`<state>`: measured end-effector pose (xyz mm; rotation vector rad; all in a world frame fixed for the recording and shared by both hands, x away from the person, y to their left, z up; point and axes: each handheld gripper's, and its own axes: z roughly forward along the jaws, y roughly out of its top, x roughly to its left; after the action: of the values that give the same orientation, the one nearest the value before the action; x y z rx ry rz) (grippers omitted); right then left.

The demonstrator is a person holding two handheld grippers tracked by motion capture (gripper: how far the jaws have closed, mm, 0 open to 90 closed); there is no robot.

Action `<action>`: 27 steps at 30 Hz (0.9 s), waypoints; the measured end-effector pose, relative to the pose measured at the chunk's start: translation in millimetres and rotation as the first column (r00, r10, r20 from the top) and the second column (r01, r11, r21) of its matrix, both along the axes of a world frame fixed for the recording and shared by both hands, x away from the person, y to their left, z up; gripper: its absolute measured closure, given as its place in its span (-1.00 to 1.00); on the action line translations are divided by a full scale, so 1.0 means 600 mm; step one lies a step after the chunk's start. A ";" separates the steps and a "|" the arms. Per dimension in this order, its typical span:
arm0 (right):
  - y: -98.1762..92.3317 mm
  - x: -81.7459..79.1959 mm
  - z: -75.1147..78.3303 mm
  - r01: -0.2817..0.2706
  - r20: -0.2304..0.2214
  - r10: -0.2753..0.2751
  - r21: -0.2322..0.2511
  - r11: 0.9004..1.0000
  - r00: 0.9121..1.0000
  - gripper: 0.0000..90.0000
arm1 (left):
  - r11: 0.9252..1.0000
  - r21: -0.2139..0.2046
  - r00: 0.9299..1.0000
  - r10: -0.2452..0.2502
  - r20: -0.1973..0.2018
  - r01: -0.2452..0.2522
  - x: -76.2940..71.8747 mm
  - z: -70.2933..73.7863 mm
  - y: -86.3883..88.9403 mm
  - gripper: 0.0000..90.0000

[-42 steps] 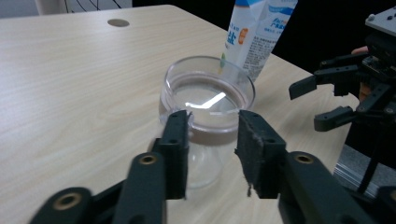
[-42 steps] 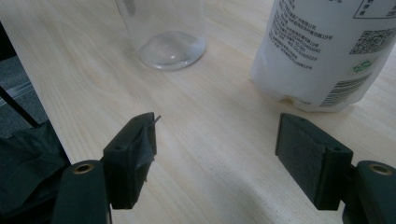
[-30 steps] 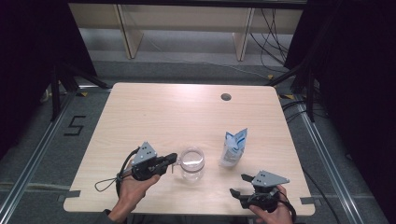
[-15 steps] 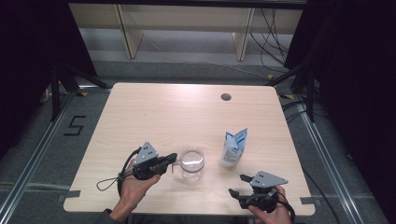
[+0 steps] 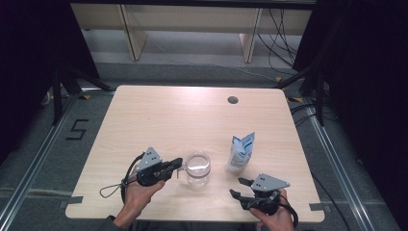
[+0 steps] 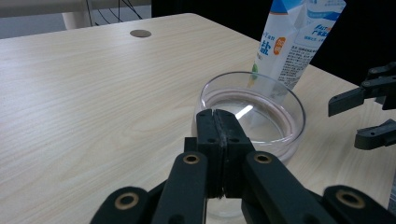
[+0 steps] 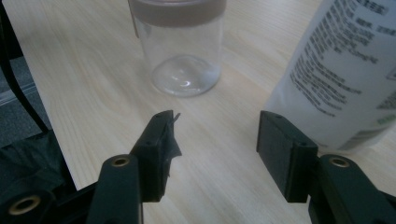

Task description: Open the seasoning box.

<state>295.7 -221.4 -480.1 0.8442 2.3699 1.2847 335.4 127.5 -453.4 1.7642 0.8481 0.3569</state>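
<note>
A lab-style recording bay, not a home.
The pale wood-grain tabletop [image 5: 159,115] stands between black curtains [image 5: 29,62] on a grey floor with metal rails [image 5: 29,168], a taped "5" marking [image 5: 77,130] and loose cables [image 5: 284,29].

Pouch [image 7: 345,70] top cut off by frame edge; jar [image 7: 180,44] rim cropped; pouch print too blurred to read.
</note>
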 end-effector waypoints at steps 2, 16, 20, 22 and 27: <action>0.007 0.002 0.001 -0.009 0.006 0.009 0.000 1.000 1.000 0.16 | 1.000 -0.008 1.000 -0.008 0.007 0.008 0.001 -0.002 0.001 0.96; 0.041 0.021 0.006 -0.036 0.069 0.037 -0.010 0.999 0.997 0.60 | 1.000 -0.021 1.000 -0.017 0.021 0.017 0.000 -0.006 0.002 0.95; 0.049 0.027 0.006 -0.047 0.077 0.048 -0.010 0.999 0.996 0.67 | 0.999 -0.029 1.000 -0.015 0.027 0.016 -0.002 -0.007 0.001 0.95; 0.053 0.028 0.006 -0.045 0.083 0.046 -0.009 0.999 0.996 0.69 | 0.999 -0.033 1.000 -0.018 0.026 0.018 -0.002 -0.008 0.001 0.95; 0.060 0.034 0.009 -0.049 0.098 0.049 -0.008 0.999 0.994 0.73 | 1.000 -0.024 1.000 -0.009 0.023 0.010 -0.004 -0.010 0.002 0.96</action>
<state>316.2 -185.5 -474.6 0.7087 2.3295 1.3064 333.0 128.5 -459.4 1.7381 0.8245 0.3580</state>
